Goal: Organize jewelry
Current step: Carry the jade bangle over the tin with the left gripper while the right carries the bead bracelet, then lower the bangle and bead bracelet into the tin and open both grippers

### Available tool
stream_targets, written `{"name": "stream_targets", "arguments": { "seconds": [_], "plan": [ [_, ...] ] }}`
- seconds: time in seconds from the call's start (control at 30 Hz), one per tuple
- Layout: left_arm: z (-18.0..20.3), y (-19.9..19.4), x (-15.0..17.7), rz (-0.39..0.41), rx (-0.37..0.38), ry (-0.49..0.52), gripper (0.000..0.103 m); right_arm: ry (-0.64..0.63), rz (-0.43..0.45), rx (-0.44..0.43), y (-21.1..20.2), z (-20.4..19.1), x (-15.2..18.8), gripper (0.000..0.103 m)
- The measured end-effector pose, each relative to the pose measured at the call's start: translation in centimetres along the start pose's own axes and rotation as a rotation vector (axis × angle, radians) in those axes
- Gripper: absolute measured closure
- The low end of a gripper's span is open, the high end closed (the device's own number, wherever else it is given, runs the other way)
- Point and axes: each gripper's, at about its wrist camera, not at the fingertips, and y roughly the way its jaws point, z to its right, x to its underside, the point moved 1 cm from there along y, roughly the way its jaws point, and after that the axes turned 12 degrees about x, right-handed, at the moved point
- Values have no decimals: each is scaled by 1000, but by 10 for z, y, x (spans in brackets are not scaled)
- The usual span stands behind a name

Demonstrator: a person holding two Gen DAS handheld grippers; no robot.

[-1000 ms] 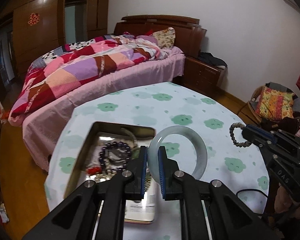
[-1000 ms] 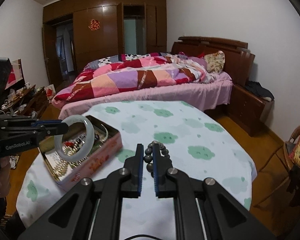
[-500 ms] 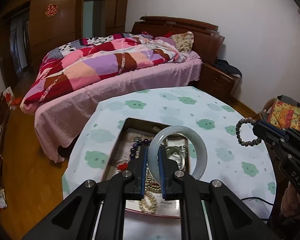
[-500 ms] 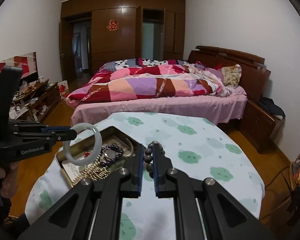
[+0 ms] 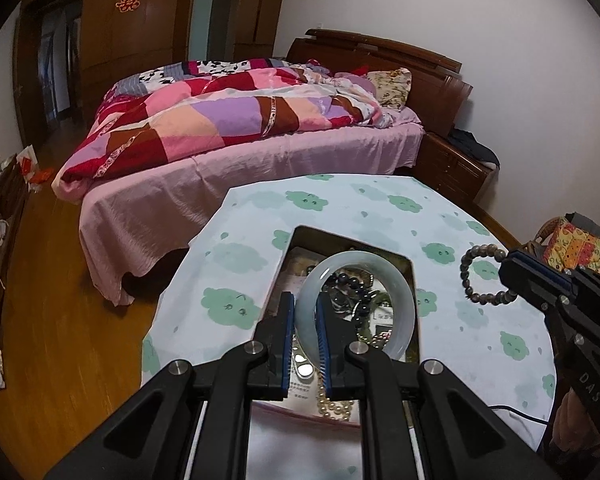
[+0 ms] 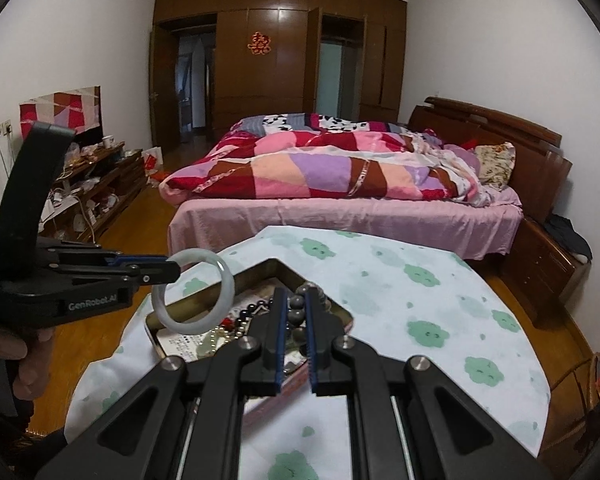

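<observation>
My left gripper (image 5: 305, 300) is shut on a pale jade bangle (image 5: 400, 280) and holds it upright above an open metal tin (image 5: 410, 268) with several bracelets and bead strings inside. From the right wrist view the bangle (image 6: 228, 280) hangs over the tin's (image 6: 256, 270) left part. My right gripper (image 6: 296, 300) is shut on a grey-brown bead bracelet (image 6: 298, 304), above the tin's near right side. In the left wrist view that bracelet (image 5: 466, 270) hangs from the right gripper (image 5: 510, 268) over the tablecloth, right of the tin.
The tin sits on a round table (image 5: 252, 256) with a white cloth printed with green clouds. A bed (image 5: 236, 128) with a patchwork quilt stands behind it. A low cluttered shelf (image 6: 92, 192) lines the left wall. A wicker chair (image 5: 572, 240) stands at the right.
Both grippers have swung left over the table, so the tin now lies under the bangle and close to the bead bracelet. Both holds are unchanged.
</observation>
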Motion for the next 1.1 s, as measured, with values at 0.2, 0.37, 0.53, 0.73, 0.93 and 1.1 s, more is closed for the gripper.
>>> {"name": "stream_targets", "arguments": {
  "seconds": [0.2,0.37,0.53,0.73,0.93,1.1],
  "plan": [
    [-7,2,2,-9,-2,-12,93,-25,-12,-22,11,-18,1,92],
    [-11,7,6,-22,1,-15,93,-42,-24,-33,17,-28,3,92],
    [-13,11,9,-36,3,-17,93,-54,-42,-42,24,-37,8,92],
    [-18,18,12,-53,-5,-28,93,-69,-70,-44,34,-45,14,92],
    [-20,23,17,-70,-3,-32,93,-79,-101,-47,44,-50,20,92],
    [-21,29,20,-85,-1,-38,93,-68,-125,-53,49,-50,23,92]
  ]
}}
